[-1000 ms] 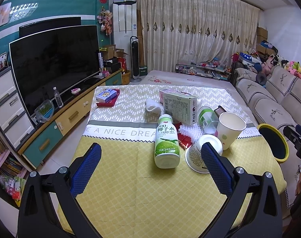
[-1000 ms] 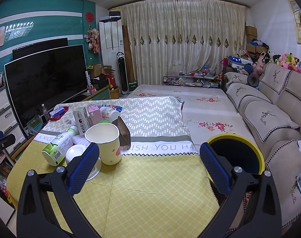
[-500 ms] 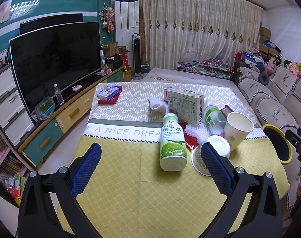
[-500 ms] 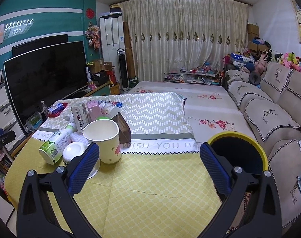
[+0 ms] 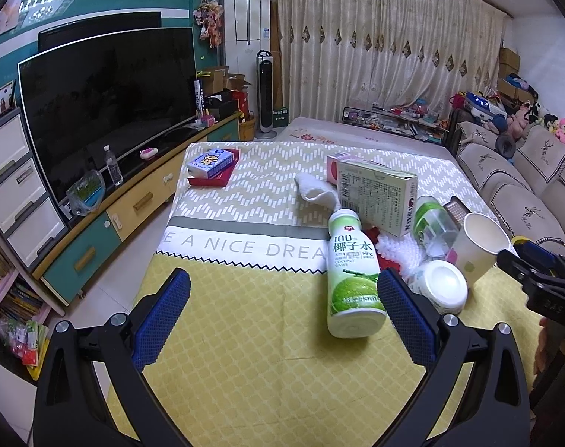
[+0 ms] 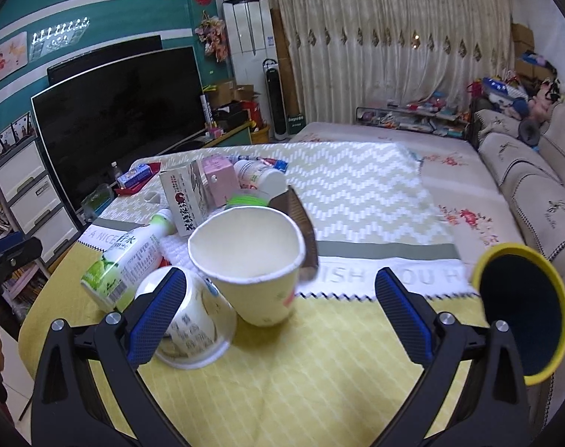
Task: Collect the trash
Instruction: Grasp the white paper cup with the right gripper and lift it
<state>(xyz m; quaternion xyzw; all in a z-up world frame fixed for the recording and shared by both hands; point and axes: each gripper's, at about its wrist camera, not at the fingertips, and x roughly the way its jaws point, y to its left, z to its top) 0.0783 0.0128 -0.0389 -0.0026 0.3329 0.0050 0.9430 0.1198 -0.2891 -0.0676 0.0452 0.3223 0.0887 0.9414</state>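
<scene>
Right gripper point(image 6: 280, 300): jaws apart, paper cup point(image 6: 250, 257) upright between them. Left gripper point(image 5: 282, 307): jaws apart, coconut bottle point(image 5: 353, 279) beside right jaw.

- Yellow lattice-patterned cloth on the tabletop point(image 5: 267, 365), with a white-and-green chevron far half.
- White plastic coconut-water bottle point(image 5: 353, 279) with a green label.
- Pale yellow paper cup point(image 6: 252, 260), white inside.
- Black round bin with a yellow rim point(image 6: 520, 313).
- Blue-padded black claws.

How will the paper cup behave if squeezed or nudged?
The paper cup looks empty, so probably light and easy to tip. Its rim already looks bent, so thin walls would likely crush. It leans, so a nudge may topple it.
</scene>
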